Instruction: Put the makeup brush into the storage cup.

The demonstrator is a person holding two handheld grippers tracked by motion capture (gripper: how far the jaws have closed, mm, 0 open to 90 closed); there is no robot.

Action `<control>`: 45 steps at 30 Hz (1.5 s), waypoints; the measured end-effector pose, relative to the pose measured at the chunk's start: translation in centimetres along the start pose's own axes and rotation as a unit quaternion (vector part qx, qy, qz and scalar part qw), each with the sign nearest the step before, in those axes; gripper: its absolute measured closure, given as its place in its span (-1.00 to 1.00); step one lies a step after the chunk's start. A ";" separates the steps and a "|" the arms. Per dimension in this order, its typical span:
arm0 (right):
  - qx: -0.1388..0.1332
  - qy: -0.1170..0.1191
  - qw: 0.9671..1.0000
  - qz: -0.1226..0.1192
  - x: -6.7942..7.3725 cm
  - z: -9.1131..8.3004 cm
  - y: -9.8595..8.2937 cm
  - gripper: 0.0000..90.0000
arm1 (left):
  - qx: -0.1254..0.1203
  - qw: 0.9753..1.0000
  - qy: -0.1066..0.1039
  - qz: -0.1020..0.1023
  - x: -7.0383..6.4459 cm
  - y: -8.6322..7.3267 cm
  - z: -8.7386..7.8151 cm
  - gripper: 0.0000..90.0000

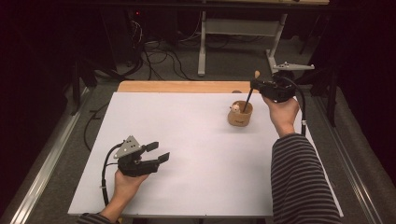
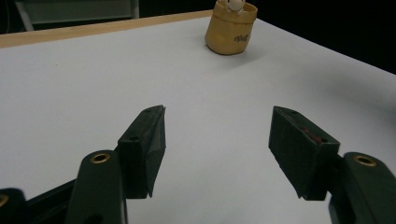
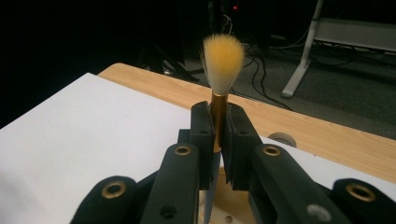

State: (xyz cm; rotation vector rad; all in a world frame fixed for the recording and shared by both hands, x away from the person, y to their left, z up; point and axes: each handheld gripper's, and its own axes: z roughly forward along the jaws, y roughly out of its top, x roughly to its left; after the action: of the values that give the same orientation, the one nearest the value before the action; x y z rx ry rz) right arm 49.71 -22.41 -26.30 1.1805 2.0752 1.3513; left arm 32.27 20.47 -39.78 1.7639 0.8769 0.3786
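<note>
A small tan cup (image 1: 240, 114) stands on the white table top (image 1: 187, 154) at the back right, and the cup (image 2: 230, 29) has a pale round object in it. My right gripper (image 1: 254, 84) hovers above the cup, shut on a brush (image 3: 221, 70) with a gold ferrule and yellow-tipped bristles pointing up. The brush's dark handle (image 1: 248, 99) slants down into the cup. My left gripper (image 1: 159, 151) rests near the front left of the table, its jaws wide apart with nothing between them; the left gripper (image 2: 217, 140) faces the cup from afar.
A wooden table edge (image 1: 182, 86) shows behind the white sheet. A grey desk frame (image 1: 201, 46) and cables (image 1: 159, 58) lie on the floor beyond. A striped sleeve (image 1: 299, 182) covers the front right corner.
</note>
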 end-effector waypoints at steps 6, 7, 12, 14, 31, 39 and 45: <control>0.003 -0.011 1.000 0.000 -0.3 0.5 -0.1 0.91 | 0.001 1.000 -0.002 0.001 -0.1 0.0 0.1 -0.17; 0.006 -0.014 1.000 -0.001 -0.4 0.7 -0.2 0.91 | 0.002 1.000 -0.002 0.001 0.0 0.0 0.1 -0.18; 0.014 -0.027 1.000 -0.008 -0.5 1.4 -0.3 0.91 | 0.002 1.000 -0.001 0.000 0.0 0.0 0.1 -0.17; 0.019 -0.034 0.999 -0.012 -0.5 1.6 -0.4 0.91 | 0.003 1.000 -0.001 0.000 0.0 0.0 0.1 -0.17; 0.052 -0.051 0.996 -0.043 0.0 3.7 -0.7 0.90 | 0.006 1.000 -0.001 0.000 0.0 0.0 0.2 -0.17; 0.071 -0.055 0.994 -0.057 0.3 4.7 -0.8 0.90 | 0.006 1.000 -0.001 0.001 0.0 -0.1 0.2 -0.17; 0.092 -0.052 0.994 -0.041 0.2 5.7 -1.0 0.57 | 0.007 1.000 -0.002 0.001 0.0 0.0 0.1 -0.17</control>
State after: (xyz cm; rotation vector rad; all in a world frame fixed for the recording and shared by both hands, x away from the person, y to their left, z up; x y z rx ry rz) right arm 53.11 -19.28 -29.74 1.1982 2.1836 1.0564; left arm 32.36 20.43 -39.85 1.7784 0.8777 0.3701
